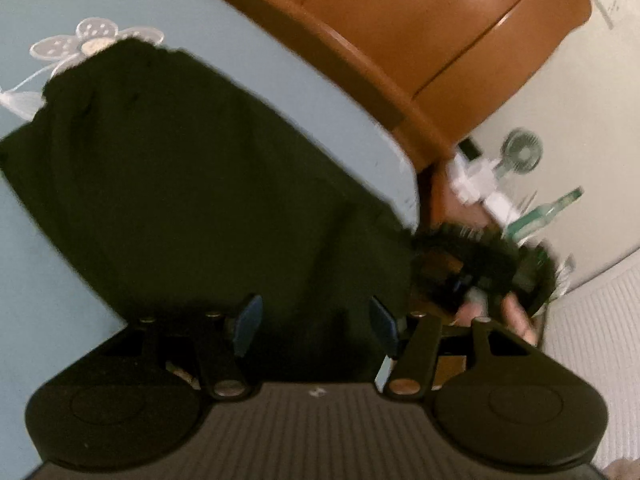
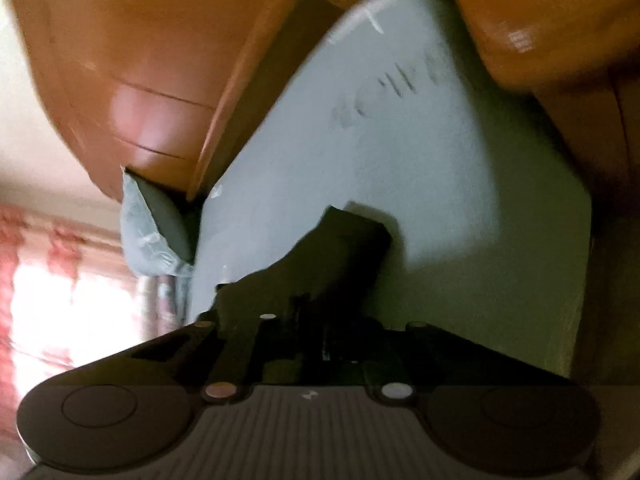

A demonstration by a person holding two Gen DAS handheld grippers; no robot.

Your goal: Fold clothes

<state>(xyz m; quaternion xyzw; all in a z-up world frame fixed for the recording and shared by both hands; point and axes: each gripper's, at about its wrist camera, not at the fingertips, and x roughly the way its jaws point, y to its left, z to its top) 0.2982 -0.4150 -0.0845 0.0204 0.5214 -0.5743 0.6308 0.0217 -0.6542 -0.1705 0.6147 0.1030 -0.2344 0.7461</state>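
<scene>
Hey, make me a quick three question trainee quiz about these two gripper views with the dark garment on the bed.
1. True or false: the left gripper has its jaws apart, with nothing between them.
2. The dark garment lies on: A) a red carpet, B) a light blue bedsheet, C) a glass table.
3. Fill in: in the right wrist view, dark cloth hides the right gripper's ____.

Key: 1 true; 2 B; 3 jaws.

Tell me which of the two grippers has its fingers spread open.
The left gripper: its blue fingers stand apart over the dark garment. The right gripper is lost in dark cloth, so its state is unclear.
</scene>
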